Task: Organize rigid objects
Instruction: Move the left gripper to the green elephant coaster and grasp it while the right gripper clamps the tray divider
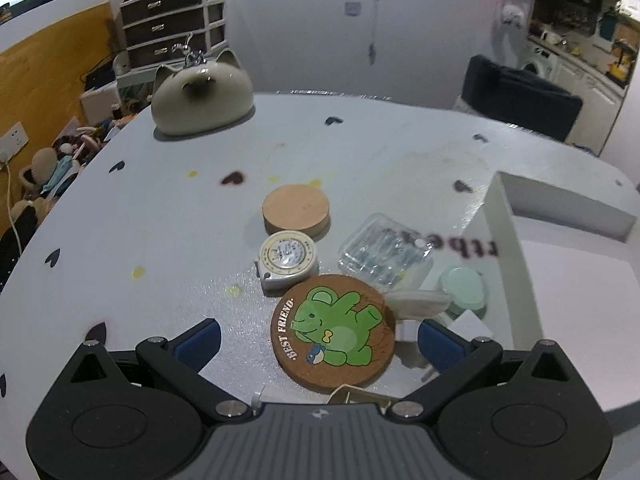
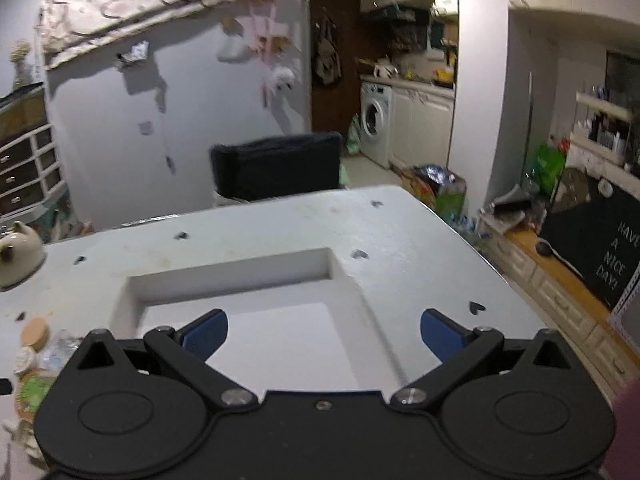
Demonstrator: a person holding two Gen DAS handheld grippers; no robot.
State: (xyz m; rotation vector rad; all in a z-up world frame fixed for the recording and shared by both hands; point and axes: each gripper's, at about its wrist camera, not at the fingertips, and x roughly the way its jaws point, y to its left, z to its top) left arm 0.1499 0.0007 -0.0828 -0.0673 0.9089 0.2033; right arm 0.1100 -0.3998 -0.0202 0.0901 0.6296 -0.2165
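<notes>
My left gripper (image 1: 319,342) is open, low over the table, its fingers either side of a round cork coaster (image 1: 333,330) with a green elephant. Just beyond lie a round tape measure (image 1: 286,259), a plain wooden disc (image 1: 296,209), a clear plastic case (image 1: 385,250), a mint-green lid (image 1: 465,287) and a cream flat piece (image 1: 420,300). A white open box (image 1: 508,216) stands to the right. My right gripper (image 2: 324,334) is open and empty above that white box (image 2: 348,276). The pile shows at the far left of the right wrist view (image 2: 36,344).
A cat-shaped ceramic pot (image 1: 202,94) stands at the table's far left (image 2: 18,256). A dark chair (image 1: 520,96) is behind the far edge of the table (image 1: 160,208). Drawers (image 1: 172,24) and clutter sit at the left, with kitchen units beyond on the right.
</notes>
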